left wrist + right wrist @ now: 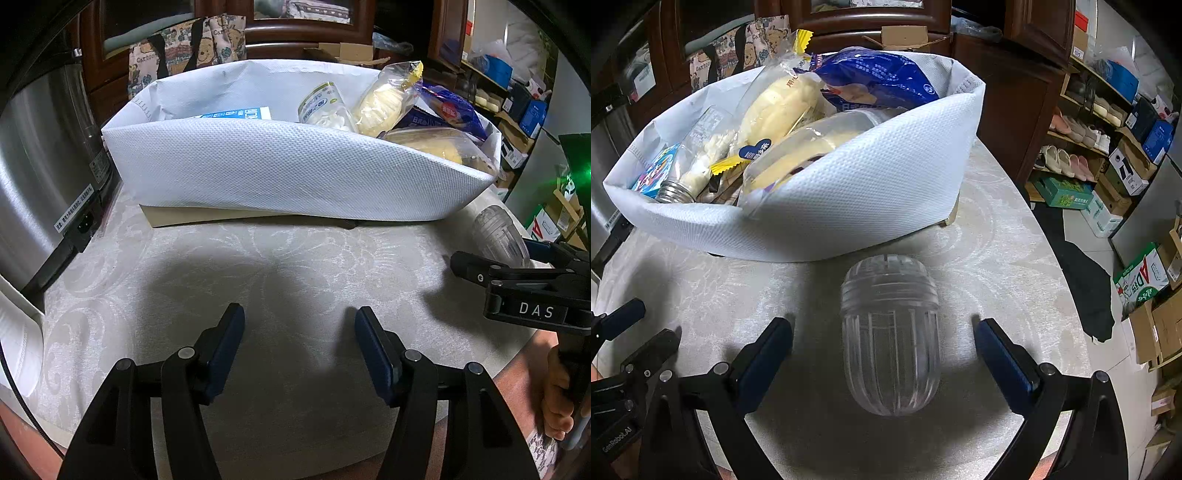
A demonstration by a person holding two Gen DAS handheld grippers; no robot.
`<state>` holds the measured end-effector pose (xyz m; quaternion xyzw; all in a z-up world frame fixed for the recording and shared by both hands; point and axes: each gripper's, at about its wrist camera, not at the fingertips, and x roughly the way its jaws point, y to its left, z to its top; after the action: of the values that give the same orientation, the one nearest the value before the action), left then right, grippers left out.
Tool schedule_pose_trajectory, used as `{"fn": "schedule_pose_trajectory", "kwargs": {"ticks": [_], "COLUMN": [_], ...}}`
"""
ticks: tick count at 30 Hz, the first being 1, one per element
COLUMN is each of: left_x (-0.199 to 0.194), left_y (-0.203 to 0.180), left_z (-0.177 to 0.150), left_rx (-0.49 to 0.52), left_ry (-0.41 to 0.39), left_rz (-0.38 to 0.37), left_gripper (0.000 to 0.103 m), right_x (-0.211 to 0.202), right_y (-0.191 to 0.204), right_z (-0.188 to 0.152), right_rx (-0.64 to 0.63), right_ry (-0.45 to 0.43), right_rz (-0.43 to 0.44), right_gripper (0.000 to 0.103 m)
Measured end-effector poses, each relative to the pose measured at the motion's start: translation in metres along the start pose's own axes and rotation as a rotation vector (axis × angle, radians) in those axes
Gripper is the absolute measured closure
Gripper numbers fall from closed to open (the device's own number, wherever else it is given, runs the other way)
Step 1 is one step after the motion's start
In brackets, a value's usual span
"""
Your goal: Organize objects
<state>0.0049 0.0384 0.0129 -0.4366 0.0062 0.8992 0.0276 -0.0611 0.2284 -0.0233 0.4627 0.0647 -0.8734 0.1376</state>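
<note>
Clear ribbed jar (pixel 891 343) lies whole between my right gripper's (pixel 882 334) spread, untouching pads only in its own view, while my left gripper (pixel 299 325) gapes empty.

clear ribbed jar (pixel 500 236) partly hidden behind right gripper (pixel 491 266), blue carton (pixel 236 113) mostly hidden by white bag (pixel 288 173) wall

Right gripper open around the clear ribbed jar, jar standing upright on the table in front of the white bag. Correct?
Not quite: the clear ribbed jar is lying on its side, not upright. The right wrist view shows this. The rest holds: the right gripper is open with the jar between its fingers, untouched, on the table in front of the white bag.
</note>
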Motion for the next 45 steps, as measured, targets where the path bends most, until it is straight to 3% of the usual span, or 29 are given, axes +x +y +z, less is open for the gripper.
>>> {"fn": "schedule_pose_trajectory", "kwargs": {"ticks": [24,28,42,44,45], "left_x": [-0.0042,-0.0045,-0.0031,-0.0029,-0.0023], "left_y": [0.0038,0.0048,0.0059,0.0058,0.0059], "left_z": [-0.0023,-0.0030,-0.0004,-0.0010,-0.0012], "left_rx": [0.007,0.011,0.011,0.018,0.020], "left_ry": [0.004,0.009,0.011,0.017,0.022], "left_rz": [-0.004,-0.002,-0.004,-0.005,-0.005], "left_gripper": [0.035,0.028,0.026,0.019,0.014], "right_x": [0.0007,0.0008,0.0013,-0.0002,-0.0030], "right_y": [-0.0006,-0.0008,0.0004,0.0008,0.0018], "right_z": [0.0007,0.0009,0.0000,-0.0021,-0.0035], "right_rx": [0.000,0.000,0.008,0.007,0.005], "right_ry": [0.001,0.001,-0.003,-0.009,-0.023], "right_rz": [0.001,0.002,-0.013,-0.012,-0.013], "right_gripper": [0.000,0.000,0.002,0.012,0.024]}}
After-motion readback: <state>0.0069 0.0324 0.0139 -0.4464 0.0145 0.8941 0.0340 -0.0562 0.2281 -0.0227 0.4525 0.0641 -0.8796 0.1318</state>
